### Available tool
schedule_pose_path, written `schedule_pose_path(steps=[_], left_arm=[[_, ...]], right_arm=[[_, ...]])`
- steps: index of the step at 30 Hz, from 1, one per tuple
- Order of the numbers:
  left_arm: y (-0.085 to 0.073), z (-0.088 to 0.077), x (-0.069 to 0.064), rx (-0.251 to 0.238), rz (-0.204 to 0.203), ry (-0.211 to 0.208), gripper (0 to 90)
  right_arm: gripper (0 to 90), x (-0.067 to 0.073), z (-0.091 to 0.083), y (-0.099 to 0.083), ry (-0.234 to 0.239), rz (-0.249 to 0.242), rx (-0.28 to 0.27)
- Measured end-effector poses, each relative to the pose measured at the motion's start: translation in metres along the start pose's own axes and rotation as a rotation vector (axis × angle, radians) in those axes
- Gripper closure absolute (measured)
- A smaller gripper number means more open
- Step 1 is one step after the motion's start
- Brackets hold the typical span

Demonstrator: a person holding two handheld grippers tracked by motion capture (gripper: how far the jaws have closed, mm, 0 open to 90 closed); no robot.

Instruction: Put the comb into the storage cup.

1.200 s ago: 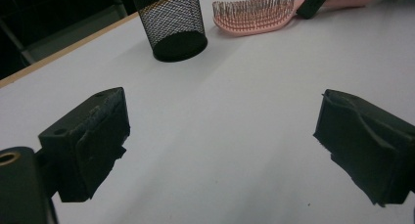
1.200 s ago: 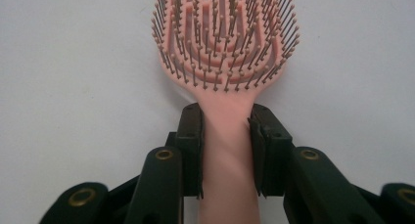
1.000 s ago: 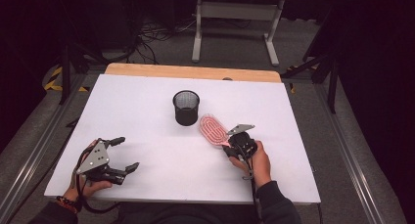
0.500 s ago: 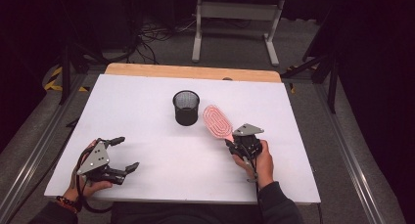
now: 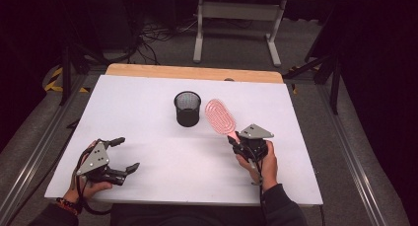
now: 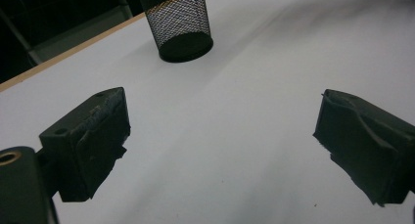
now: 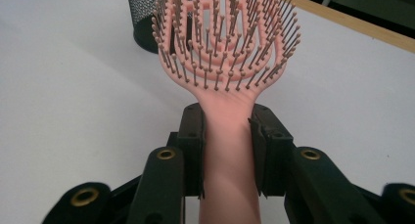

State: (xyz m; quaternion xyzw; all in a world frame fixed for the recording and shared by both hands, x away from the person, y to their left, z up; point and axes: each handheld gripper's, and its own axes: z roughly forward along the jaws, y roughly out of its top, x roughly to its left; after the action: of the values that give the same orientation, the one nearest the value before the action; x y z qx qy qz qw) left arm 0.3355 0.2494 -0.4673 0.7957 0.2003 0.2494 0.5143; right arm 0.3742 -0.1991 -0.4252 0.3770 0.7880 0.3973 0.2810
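Pink hairbrush (image 7: pixel 226 62) lifted off the white table (image 5: pixel 148 102), just right of the black mesh cup (image 5: pixel 188 108), head tilted up toward the cup's rim. Clamped by the handle in the right gripper (image 7: pixel 227 136) — jaws pressed on both sides, just below the head. Probably light and stiff, smooth plastic; handle the sensible hold, bristles likely springy and no place to grip. Farther from the cup, toward the near left corner, the left gripper (image 6: pixel 220 136) low over bare table — jaws spread wide, nothing between them.
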Motion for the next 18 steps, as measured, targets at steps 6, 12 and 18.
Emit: schedule_pose_path(steps=[6, 12, 18], left_arm=[[0.0, 0.0, 0.0, 0.001, 0.002, 0.003, 7.0], [0.002, 0.0, -0.001, 0.002, -0.011, 0.001, 7.1], [0.006, 0.0, -0.002, -0.015, -0.015, 0.005, 7.0]], right_arm=[[68.9, 0.006, -0.009, 0.005, -0.011, -0.028, -0.057], [68.9, 0.009, -0.013, 0.006, -0.023, -0.041, -0.103], [68.9, 0.012, -0.017, 0.006, -0.028, -0.048, -0.149]])
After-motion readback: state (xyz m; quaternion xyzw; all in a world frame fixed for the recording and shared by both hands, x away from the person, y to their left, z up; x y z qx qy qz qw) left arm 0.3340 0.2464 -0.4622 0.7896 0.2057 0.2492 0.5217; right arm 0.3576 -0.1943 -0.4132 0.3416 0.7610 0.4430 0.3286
